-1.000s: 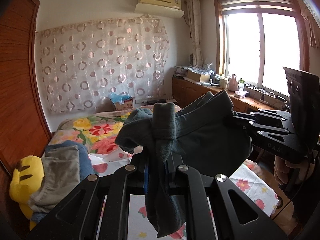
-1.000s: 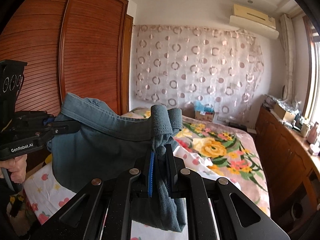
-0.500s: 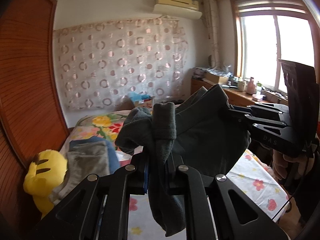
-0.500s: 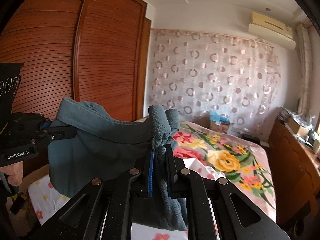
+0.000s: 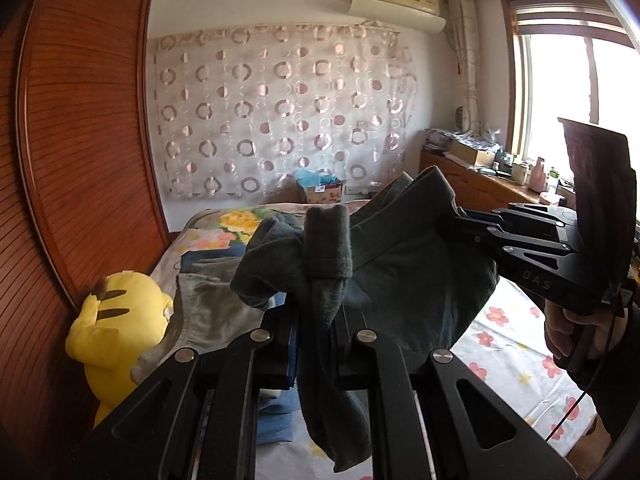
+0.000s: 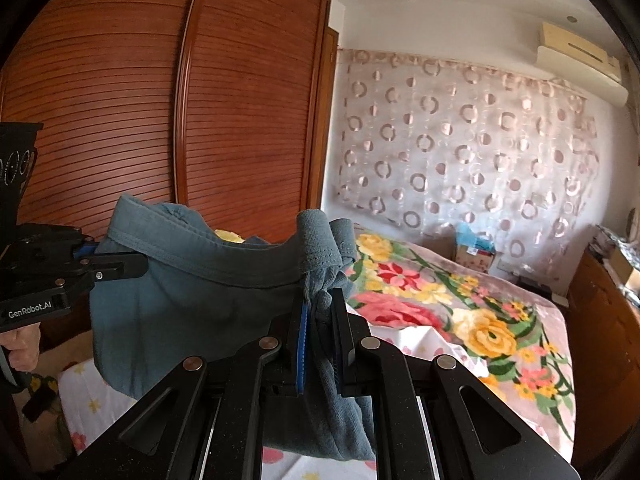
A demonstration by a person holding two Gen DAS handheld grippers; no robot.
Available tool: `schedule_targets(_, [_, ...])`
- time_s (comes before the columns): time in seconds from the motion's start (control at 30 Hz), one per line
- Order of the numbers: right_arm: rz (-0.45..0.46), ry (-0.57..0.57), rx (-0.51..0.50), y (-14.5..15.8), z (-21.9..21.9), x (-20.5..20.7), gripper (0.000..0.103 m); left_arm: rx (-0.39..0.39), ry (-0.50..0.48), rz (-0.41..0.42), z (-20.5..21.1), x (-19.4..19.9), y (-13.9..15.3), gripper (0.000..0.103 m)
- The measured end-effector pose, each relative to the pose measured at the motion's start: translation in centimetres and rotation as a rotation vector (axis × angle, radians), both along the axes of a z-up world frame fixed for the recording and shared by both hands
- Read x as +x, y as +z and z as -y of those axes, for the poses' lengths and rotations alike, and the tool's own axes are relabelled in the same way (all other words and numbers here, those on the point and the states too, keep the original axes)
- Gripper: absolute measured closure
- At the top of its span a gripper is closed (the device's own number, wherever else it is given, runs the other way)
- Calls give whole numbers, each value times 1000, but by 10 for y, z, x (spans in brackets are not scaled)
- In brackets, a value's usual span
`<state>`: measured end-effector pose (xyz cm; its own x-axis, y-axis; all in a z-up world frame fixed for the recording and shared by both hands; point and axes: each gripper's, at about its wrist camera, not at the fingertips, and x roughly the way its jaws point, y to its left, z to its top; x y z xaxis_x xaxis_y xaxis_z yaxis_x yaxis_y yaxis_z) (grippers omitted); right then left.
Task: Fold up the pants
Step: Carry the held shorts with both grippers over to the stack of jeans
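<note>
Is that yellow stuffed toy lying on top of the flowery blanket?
No, the yellow stuffed toy sits beside the wooden wardrobe, next to folded clothes.

The pants (image 5: 416, 280) are soft, matt grey-blue cloth with a fuzzy, fleece-like nap and a stitched waistband. The left gripper (image 5: 316, 336) and right gripper (image 6: 320, 344) are matt black plastic or metal, I cannot tell which, with shiny silver bolt heads; a blue pad (image 6: 302, 344) lines 1 of the jaws. The wardrobe (image 6: 140, 112) is reddish, semi-gloss slatted wood. The bed (image 6: 460, 312) carries a plush floral blanket. The yellow toy (image 5: 116, 320) is plush. The wall curtain (image 5: 280, 112) is sheer cloth with satiny rings.
</note>
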<state>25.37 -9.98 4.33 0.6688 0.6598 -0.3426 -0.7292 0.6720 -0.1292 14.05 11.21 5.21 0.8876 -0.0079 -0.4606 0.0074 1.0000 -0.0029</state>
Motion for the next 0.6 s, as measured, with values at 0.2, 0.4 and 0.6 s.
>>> schedule_targets(0.2, [10, 29, 7, -3, -4, 20, 93, 10, 23, -14, -13, 8, -4, 90])
schedule_targets(0.4, [47, 59, 30, -6, -14, 40, 93, 0, 50, 6, -26, 20, -2, 90])
schedule_targets(0.6, [51, 83, 93, -21, -22, 71, 93, -18, 75, 7, -38, 38, -10, 90])
